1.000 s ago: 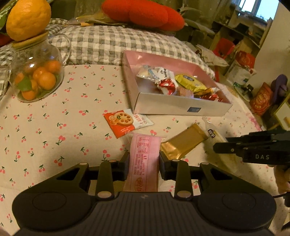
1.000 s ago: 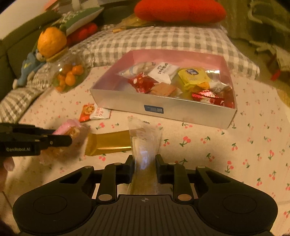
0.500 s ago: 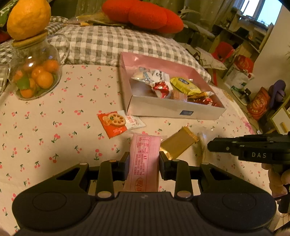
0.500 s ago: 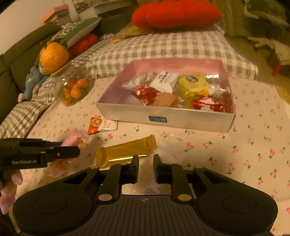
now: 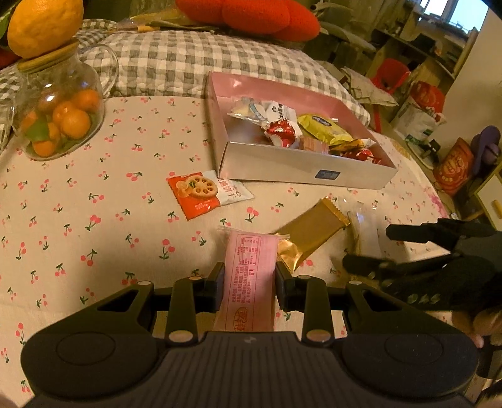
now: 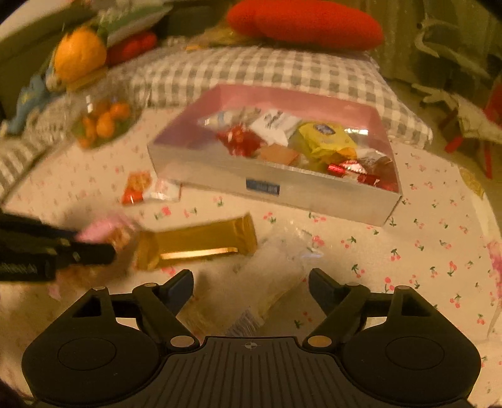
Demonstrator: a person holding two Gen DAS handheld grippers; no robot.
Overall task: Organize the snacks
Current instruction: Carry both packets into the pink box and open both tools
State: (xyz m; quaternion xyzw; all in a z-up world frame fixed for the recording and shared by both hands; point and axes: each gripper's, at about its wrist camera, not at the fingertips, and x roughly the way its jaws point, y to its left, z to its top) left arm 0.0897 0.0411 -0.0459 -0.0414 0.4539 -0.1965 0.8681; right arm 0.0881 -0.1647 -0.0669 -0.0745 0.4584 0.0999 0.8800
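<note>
My left gripper [image 5: 250,273] is shut on a pink snack packet [image 5: 251,251], held just above the cherry-print tablecloth. My right gripper [image 6: 251,276] has its jaws opening wide. A clear packet [image 6: 276,266] lies flat on the cloth between its fingers, and the pads do not touch it. A gold bar [image 6: 194,244] lies left of it, next to the pink packet. A red-and-white biscuit packet [image 5: 204,191] lies in front of the pink-lined silver box [image 5: 282,166], which holds several wrapped snacks. The right gripper [image 5: 367,248] shows at the right of the left wrist view.
A glass jar of small oranges [image 5: 59,119] with a large citrus fruit [image 5: 44,25] on its lid stands at the far left. A checked cushion [image 5: 194,62] and a red cushion [image 5: 251,15] lie behind the box. The table's edge curves away at the right.
The right gripper let go of the clear packet and spread its jaws wide; the packet now lies on the cloth. The left gripper has kept still with the pink packet.
</note>
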